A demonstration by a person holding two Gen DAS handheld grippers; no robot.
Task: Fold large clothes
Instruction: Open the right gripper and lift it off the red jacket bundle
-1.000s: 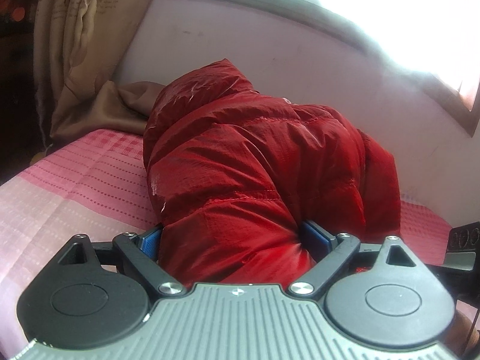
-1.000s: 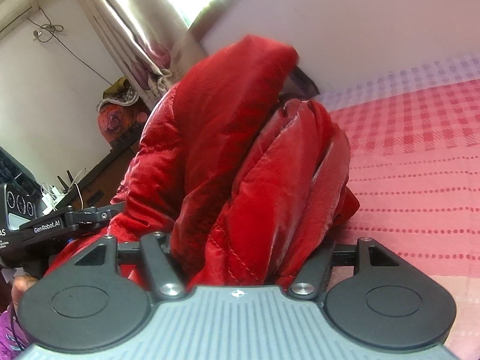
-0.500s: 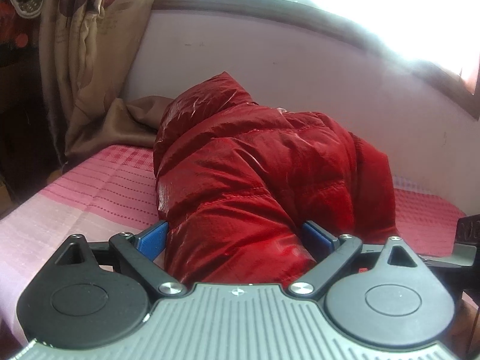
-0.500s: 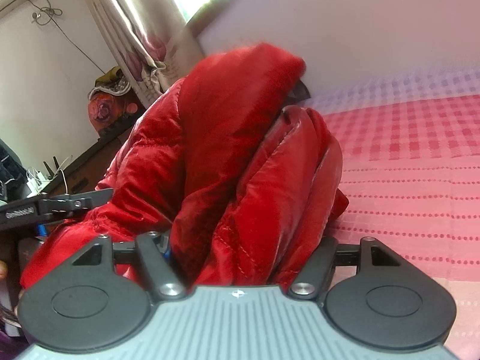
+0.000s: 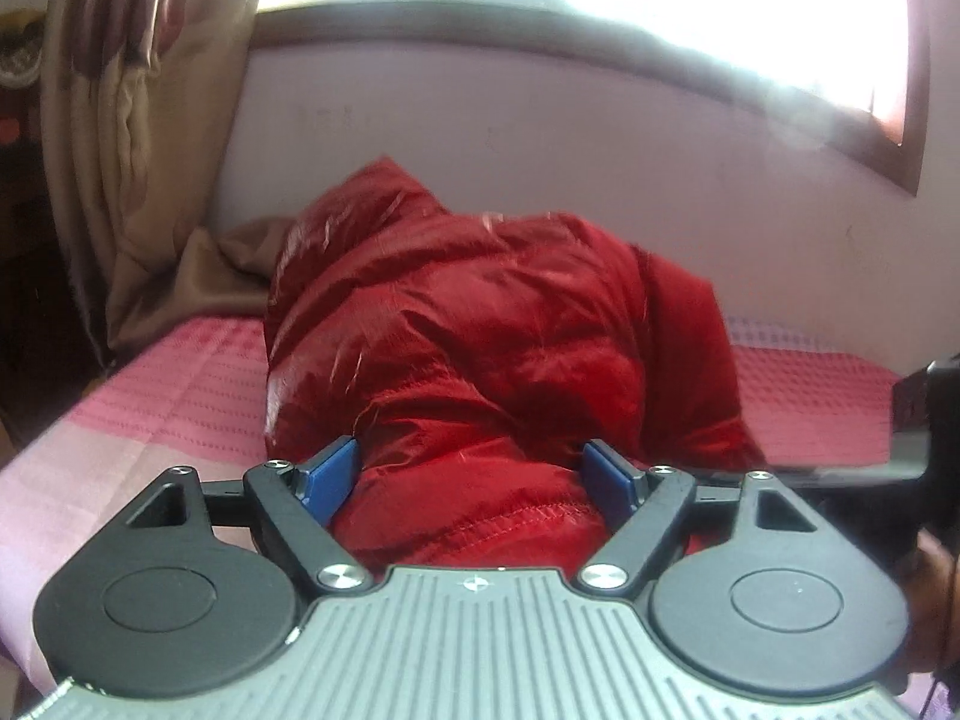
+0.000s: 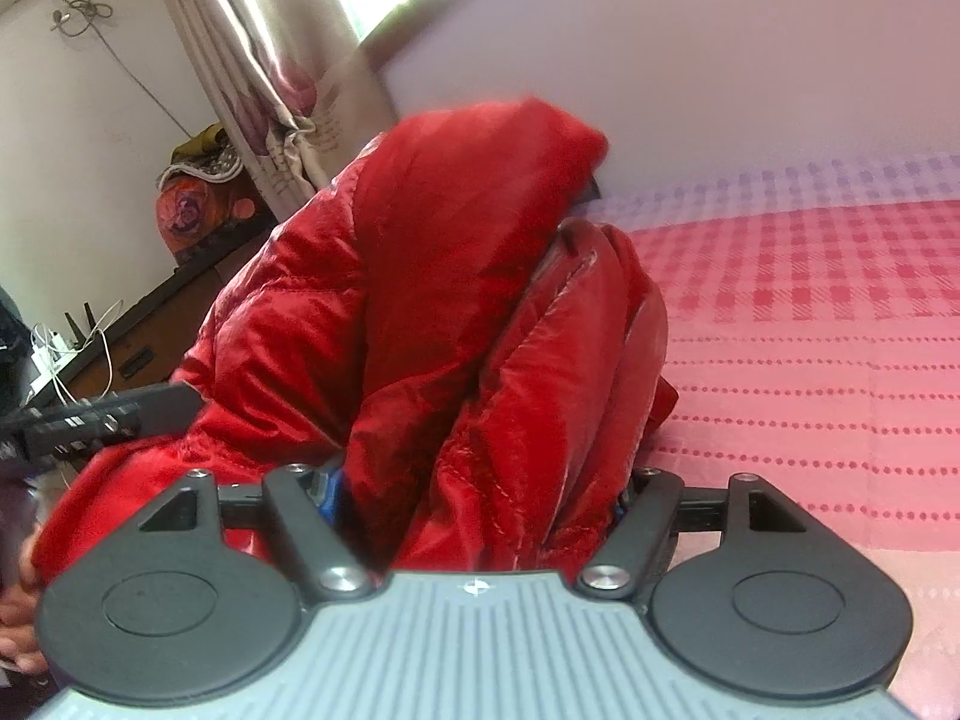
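Both the left gripper [image 5: 471, 471] and the right gripper [image 6: 477, 489] have their jaws clamped on the near edge of the red jacket [image 5: 498, 336], bunched on the bed [image 6: 810, 360], so a fold seems underway, and next it probably needs laying flat.

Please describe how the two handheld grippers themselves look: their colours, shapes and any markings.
The left gripper and right gripper look alike: a grey ribbed body with a small white emblem, two round black discs, black link arms with silver screws, and blue finger pads. No cables or sleeves show.
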